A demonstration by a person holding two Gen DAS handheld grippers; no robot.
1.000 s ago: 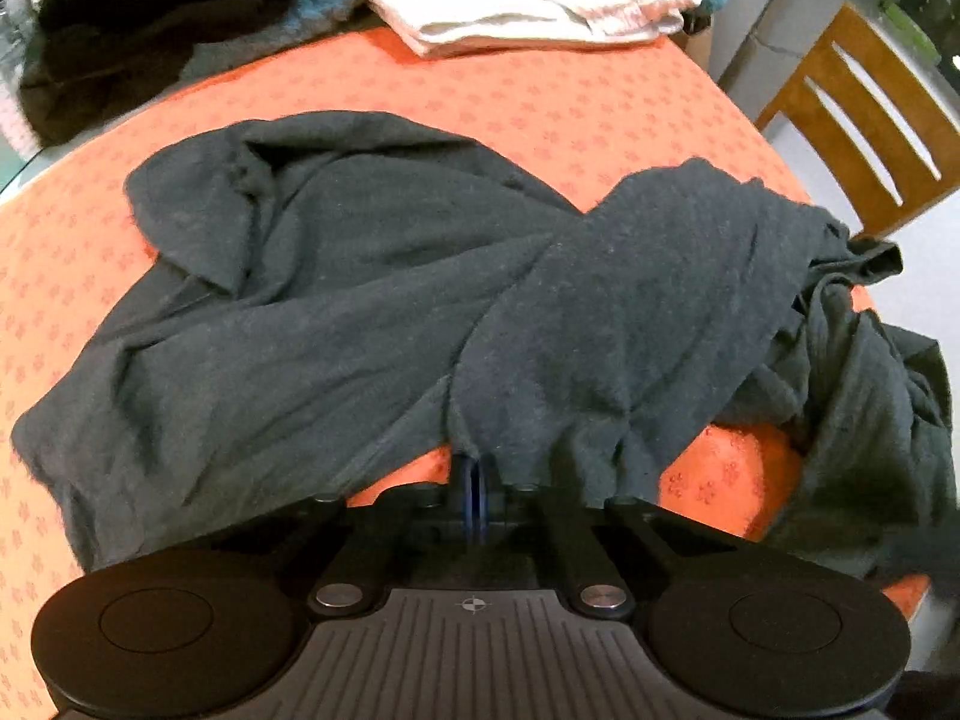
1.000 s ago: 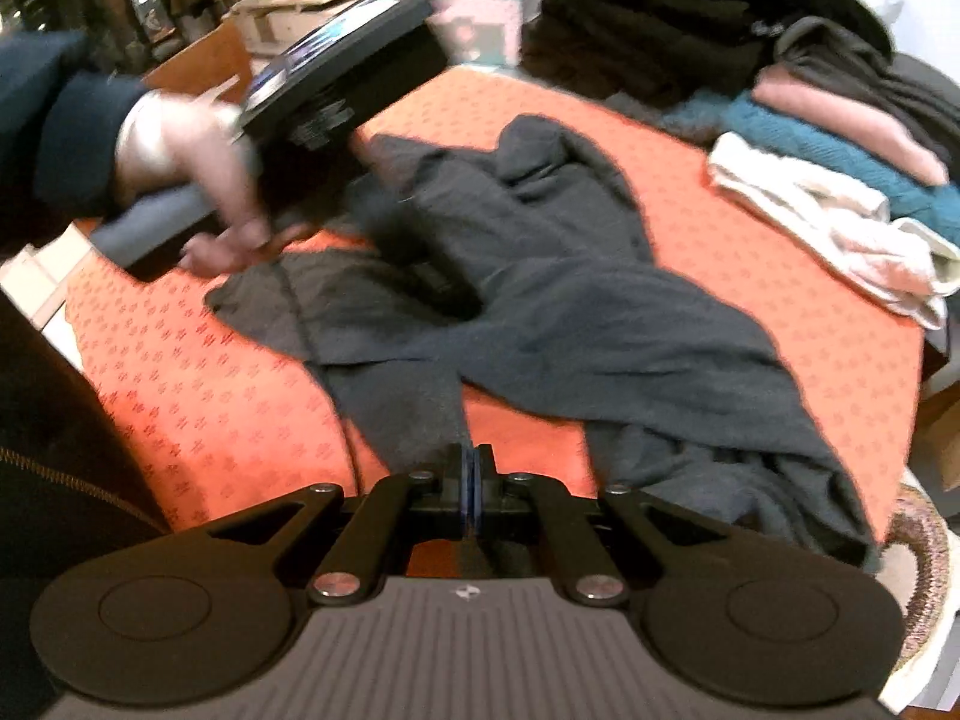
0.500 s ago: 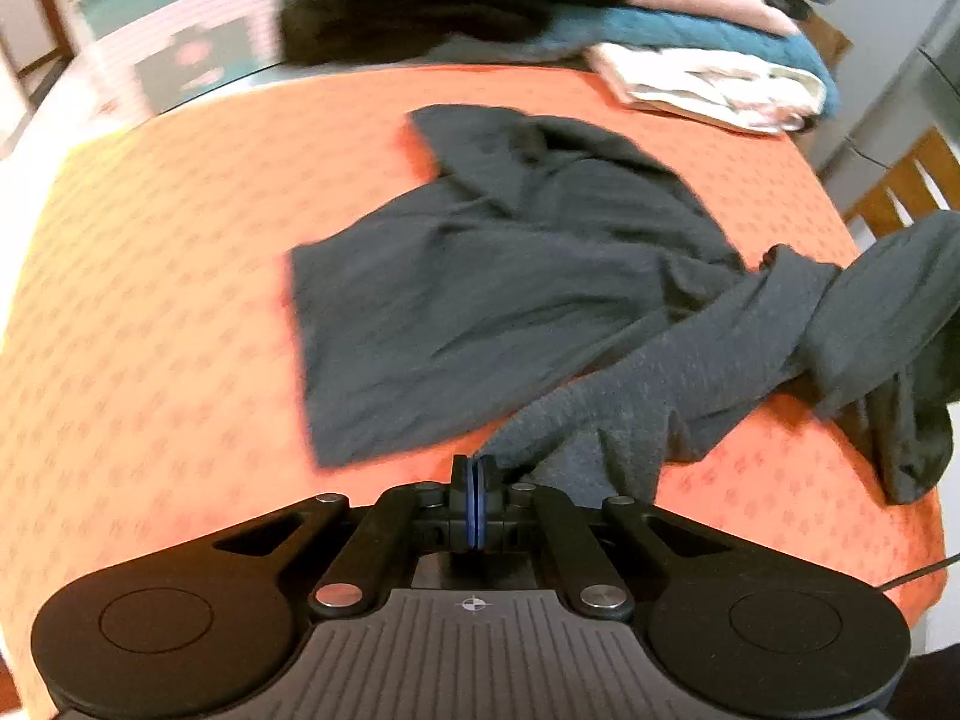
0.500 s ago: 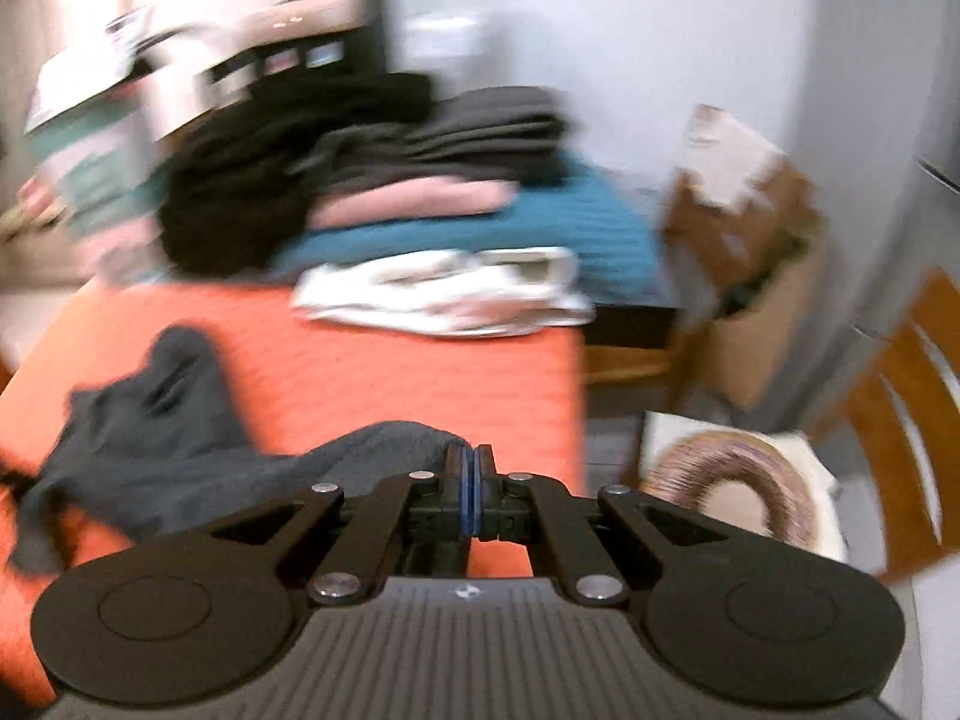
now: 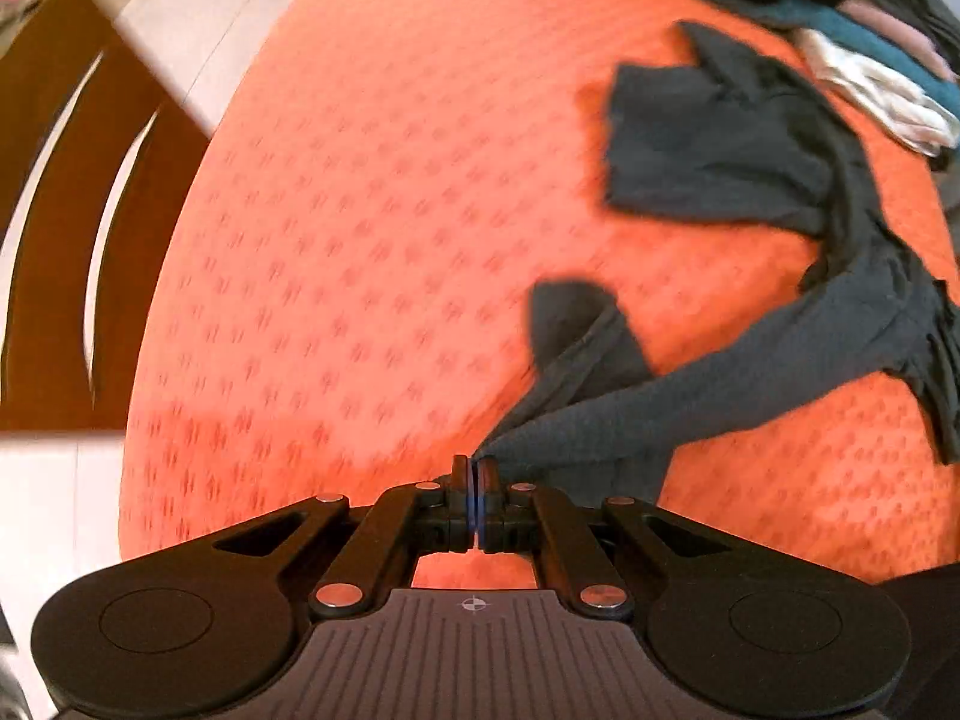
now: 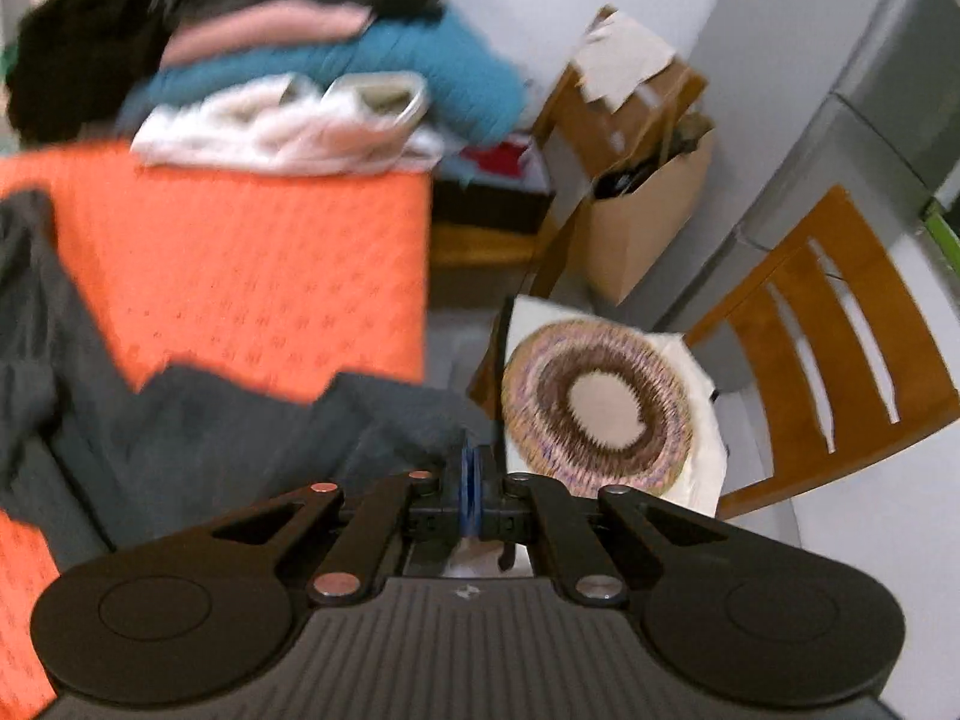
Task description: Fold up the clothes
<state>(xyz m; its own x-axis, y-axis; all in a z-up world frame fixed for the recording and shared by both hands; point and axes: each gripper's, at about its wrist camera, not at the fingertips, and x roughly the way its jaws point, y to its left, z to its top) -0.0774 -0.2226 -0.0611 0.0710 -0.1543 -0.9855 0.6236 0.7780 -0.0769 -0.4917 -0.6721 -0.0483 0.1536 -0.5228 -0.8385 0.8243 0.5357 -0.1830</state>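
A dark grey garment (image 5: 720,144) lies stretched across the orange tablecloth (image 5: 372,210). My left gripper (image 5: 475,468) is shut on one end of it at the near left of the table; the cloth runs taut to the right. My right gripper (image 6: 473,462) is shut on the other end of the garment (image 6: 198,420), past the table's right edge. The cloth hangs between the two grippers, and part of it still rests on the table.
A pile of clothes (image 6: 312,78), black, pink, teal and white, sits at the far side of the table. Wooden chairs stand at the left (image 5: 54,228) and right (image 6: 834,342). A round patterned cushion (image 6: 600,402) and a cardboard box (image 6: 636,138) are beside the table.
Both grippers have moved apart, left to the left and right past the table's right edge, pulling the grey garment out long between them. Both views have swung outward.
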